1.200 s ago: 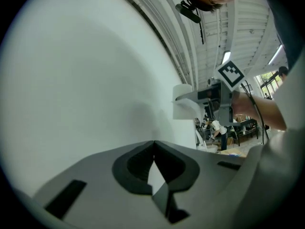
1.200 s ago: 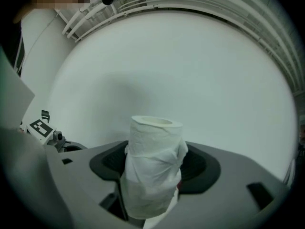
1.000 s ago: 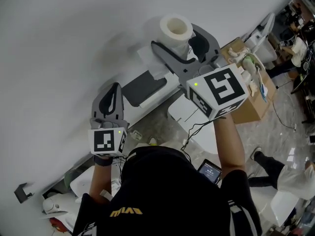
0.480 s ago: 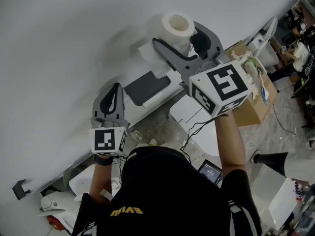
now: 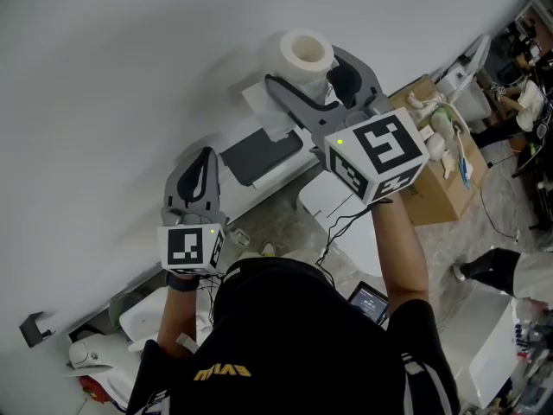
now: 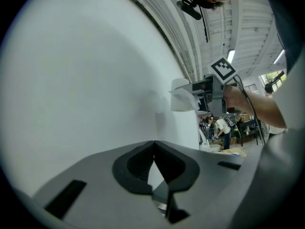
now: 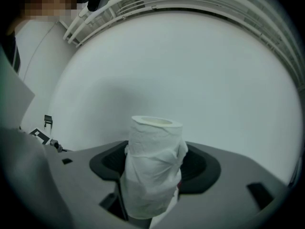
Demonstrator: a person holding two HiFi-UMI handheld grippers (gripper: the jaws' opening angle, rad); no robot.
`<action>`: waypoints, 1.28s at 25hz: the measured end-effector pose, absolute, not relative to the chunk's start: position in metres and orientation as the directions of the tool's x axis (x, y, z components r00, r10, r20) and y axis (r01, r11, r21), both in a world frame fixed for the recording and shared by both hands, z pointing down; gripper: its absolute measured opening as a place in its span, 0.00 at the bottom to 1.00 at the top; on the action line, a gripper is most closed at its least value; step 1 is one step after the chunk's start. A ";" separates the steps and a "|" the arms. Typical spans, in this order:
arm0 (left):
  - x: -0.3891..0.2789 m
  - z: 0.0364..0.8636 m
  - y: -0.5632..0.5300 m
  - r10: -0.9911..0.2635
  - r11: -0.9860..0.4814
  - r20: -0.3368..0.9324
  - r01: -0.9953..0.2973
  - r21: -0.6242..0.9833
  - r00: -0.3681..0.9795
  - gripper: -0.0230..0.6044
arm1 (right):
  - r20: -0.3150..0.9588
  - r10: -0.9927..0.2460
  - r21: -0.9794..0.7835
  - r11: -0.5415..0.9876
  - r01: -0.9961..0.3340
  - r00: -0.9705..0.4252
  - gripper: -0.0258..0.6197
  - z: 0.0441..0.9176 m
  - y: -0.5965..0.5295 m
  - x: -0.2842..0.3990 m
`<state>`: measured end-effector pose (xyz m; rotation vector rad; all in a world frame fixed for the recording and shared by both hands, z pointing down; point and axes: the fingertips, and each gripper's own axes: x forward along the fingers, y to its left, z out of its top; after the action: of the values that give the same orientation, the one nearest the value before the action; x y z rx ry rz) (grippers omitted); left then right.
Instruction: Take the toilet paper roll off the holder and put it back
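The white toilet paper roll (image 5: 304, 52) stands upright between the jaws of my right gripper (image 5: 308, 74), held up close to the white wall. In the right gripper view the roll (image 7: 153, 163) fills the gap between the dark pads, which press on its crumpled sides, and a loose sheet hangs from it. My right gripper (image 7: 155, 178) is shut on it. My left gripper (image 5: 204, 153) is lower and to the left, pointing at the bare wall. Its jaws meet with nothing between them in the left gripper view (image 6: 153, 144), where the roll (image 6: 183, 97) shows further along the wall. A small dark bracket (image 5: 35, 330) is fixed to the wall far to the left.
The white wall (image 5: 130, 67) fills the space in front of both grippers. Below lie a white fixture with a dark grey panel (image 5: 256, 154), a white toilet lid (image 5: 333, 199), a cardboard box (image 5: 436, 193) and a small screen (image 5: 370, 302). A person (image 5: 518, 271) is on the floor at the right.
The right gripper with the roll has shifted only slightly to the left. The left gripper has stayed where it was. The person at the right has moved.
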<state>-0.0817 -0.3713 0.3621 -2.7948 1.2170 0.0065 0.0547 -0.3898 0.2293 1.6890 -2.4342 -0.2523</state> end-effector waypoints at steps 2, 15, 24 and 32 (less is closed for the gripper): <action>-0.082 0.364 -0.371 -0.731 -0.677 -0.039 -0.731 -0.083 0.681 0.05 | 0.048 -0.935 0.229 0.352 -0.908 -0.350 0.52 0.237 -0.391 0.052; -0.089 0.375 -0.370 -0.739 -0.671 -0.020 -0.738 -0.071 0.673 0.05 | 0.098 -0.931 0.203 0.364 -0.909 -0.351 0.52 0.322 -0.395 0.027; -0.094 0.382 -0.370 -0.744 -0.666 -0.007 -0.743 -0.057 0.668 0.05 | 0.110 -0.940 0.155 0.338 -0.928 -0.323 0.52 0.375 -0.400 0.026; -0.095 0.388 -0.371 -0.745 -0.666 0.002 -0.745 -0.047 0.667 0.05 | 0.156 -0.942 0.183 0.322 -0.929 -0.296 0.52 0.413 -0.405 0.025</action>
<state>-0.0953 -0.3713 0.3885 -2.8287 1.2651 -0.0324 0.0250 -0.4054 0.4128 1.7018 -2.3534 -0.0838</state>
